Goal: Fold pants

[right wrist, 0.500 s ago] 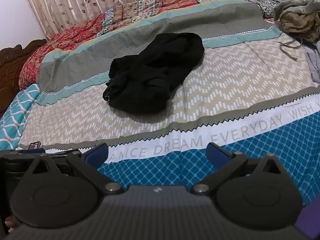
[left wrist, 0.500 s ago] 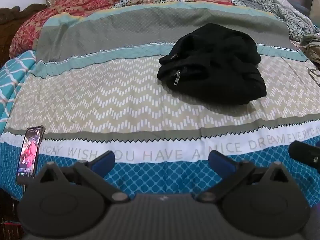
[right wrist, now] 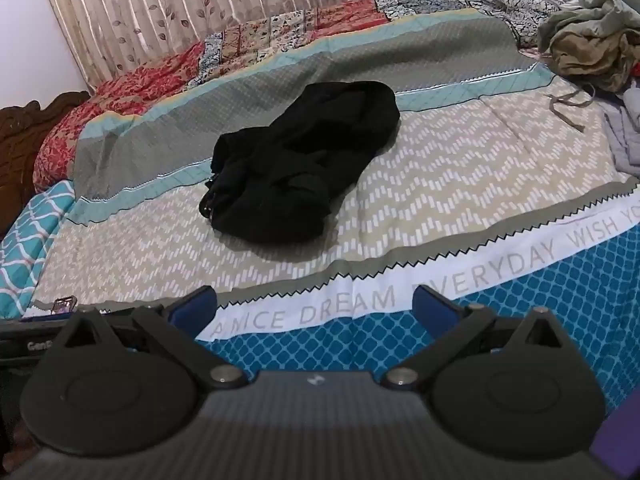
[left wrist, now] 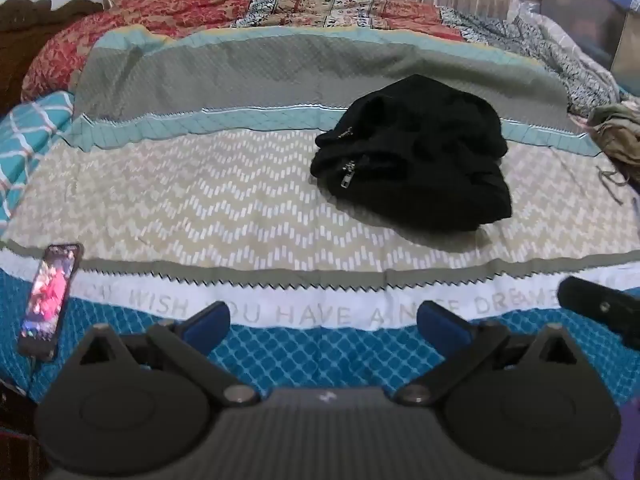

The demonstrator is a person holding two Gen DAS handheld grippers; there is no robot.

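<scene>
Jaws wide apart, empty on left gripper (left wrist: pixel 324 322) and right gripper (right wrist: pixel 315 306), unchanged; black pants (left wrist: pixel 416 156) still bunched on bedspread (left wrist: pixel 200 208).

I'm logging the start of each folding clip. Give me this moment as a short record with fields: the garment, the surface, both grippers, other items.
garment: black pants, bunched in a heap, not yet spread or folded; zipper pull showing at its left edge
surface: bed with a patterned bedspread, lettering along the near white band
left gripper: open, empty, over the near edge of the bed, apart from the pants
right gripper: open, empty, also short of the pants
other items: phone with lit screen at the near left; olive cloth pile at the far right
</scene>
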